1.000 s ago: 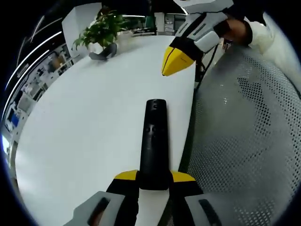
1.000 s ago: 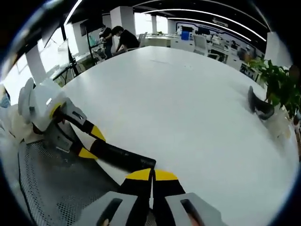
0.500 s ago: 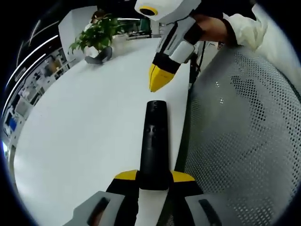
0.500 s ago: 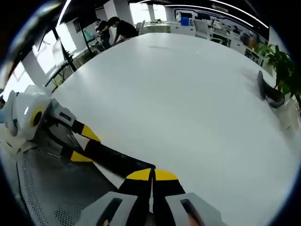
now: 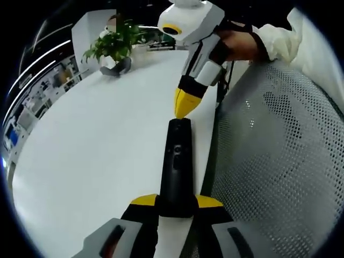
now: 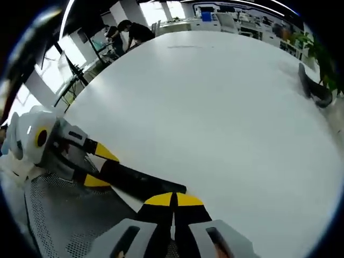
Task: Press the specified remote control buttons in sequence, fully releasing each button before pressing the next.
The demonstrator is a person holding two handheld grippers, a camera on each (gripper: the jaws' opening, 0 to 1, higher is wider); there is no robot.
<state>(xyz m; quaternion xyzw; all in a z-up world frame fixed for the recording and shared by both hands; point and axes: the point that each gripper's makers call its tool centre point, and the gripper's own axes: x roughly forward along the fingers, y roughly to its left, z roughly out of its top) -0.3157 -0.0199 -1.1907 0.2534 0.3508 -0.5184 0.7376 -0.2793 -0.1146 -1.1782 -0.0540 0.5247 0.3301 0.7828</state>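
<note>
Left gripper (image 5: 176,200) clamps the unlabelled black remote (image 5: 176,161); right gripper (image 5: 183,109), jaws closed, touches its tip.

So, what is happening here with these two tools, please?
A person is working a black remote control with two hand-held tools at the edge of a white table. The left tool is shut on the near end of the remote and holds it steady. The right tool, with its yellow tips shut together, points down at the far end of the remote, at or just above its top surface; whether it is pressing a button cannot be told. A potted plant stands at the far side of the table.
</note>
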